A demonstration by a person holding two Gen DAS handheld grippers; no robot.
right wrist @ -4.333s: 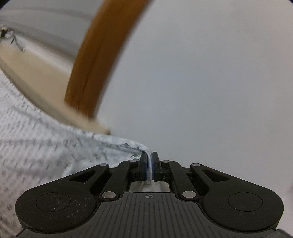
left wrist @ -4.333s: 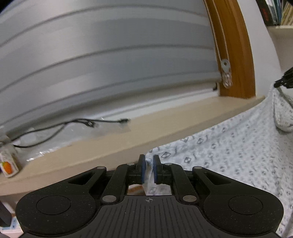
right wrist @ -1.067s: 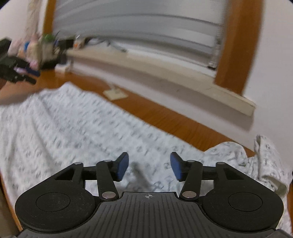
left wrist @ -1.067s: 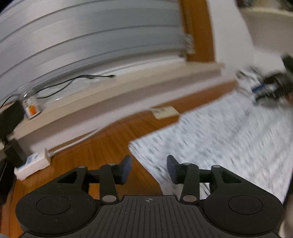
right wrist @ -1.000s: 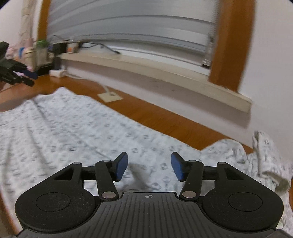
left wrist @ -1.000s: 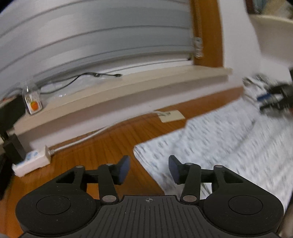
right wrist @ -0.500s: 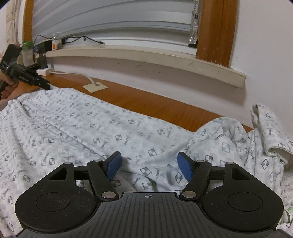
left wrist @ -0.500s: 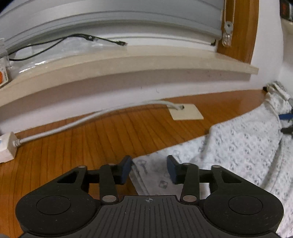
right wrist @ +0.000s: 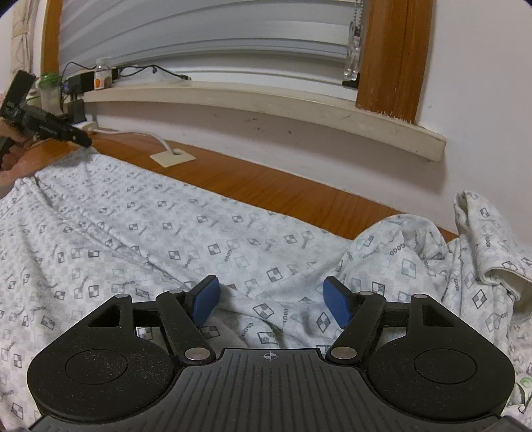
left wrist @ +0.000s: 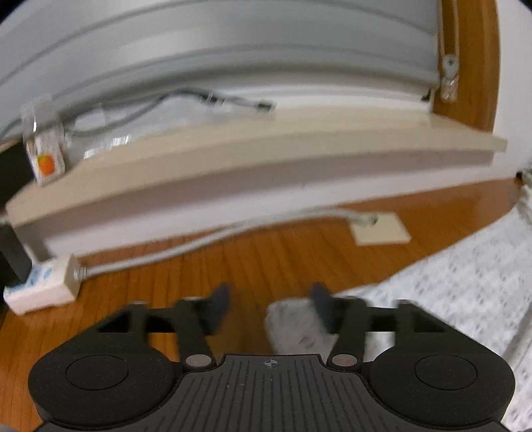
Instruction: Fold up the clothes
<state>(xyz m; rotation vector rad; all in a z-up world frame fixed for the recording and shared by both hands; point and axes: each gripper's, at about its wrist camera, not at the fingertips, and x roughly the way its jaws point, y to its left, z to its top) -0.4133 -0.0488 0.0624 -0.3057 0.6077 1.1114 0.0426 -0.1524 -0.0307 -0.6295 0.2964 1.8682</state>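
— Where's the garment?

— Spread flat across the wooden floor, white with small grey checkered squares. Bunched into a heap at the right end, close to the wall under the window sill.

— And the right gripper?

— Hanging just over the cloth, blue pads standing wide apart. Wrinkled fabric below and between them, but nothing pinched (no pad pressing on it).

— The left gripper?

— Blurred in its own view. Jaws opening right now, already well apart. A corner of the cloth sitting between them, close against the right finger; no grip visible. Seen from the right wrist view too, far left, black fingers poking over the near edge of the cloth, a hand behind them.

— Anything else around?

— A white cable running along the floor from a white power strip to a pale floor plate. On the sill, a small bottle with an orange label and a dark cord. Grey blinds above, brown wooden frame at the right, a clear pull cord knob dangling beside it.
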